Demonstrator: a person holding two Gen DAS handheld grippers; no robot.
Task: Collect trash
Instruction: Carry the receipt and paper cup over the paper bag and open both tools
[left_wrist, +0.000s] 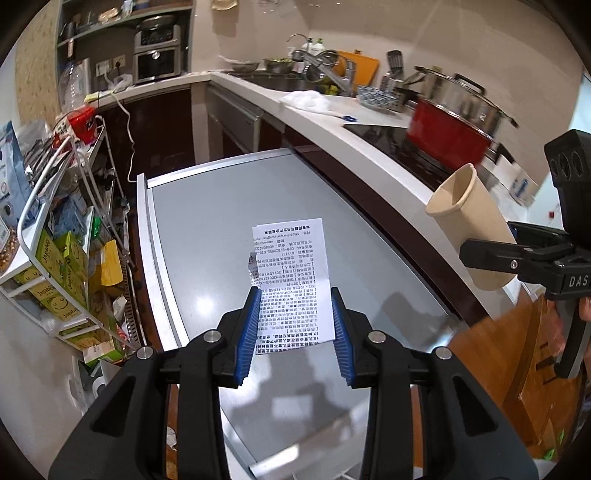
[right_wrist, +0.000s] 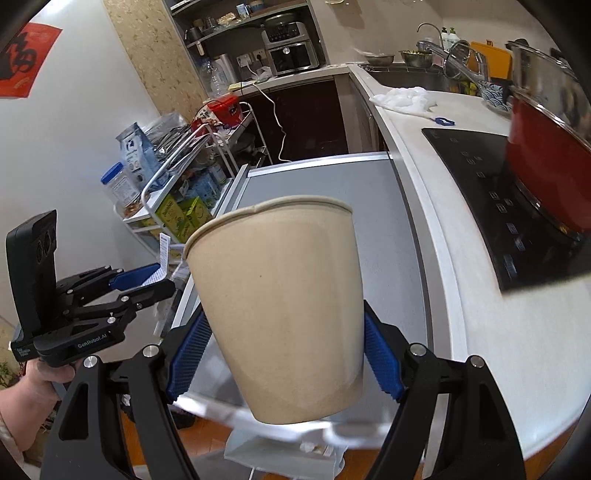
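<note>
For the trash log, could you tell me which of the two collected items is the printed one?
The paper leaflet in the left tool carries black text; the beige paper cup in the right tool is plain.

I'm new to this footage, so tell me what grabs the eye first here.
The big tan paper cup fills the middle of the right wrist view, clamped between the right gripper's blue pads. In the left wrist view the left gripper pinches a printed paper slip above a grey surface. A red pot sits on the black cooktop at right.
</note>
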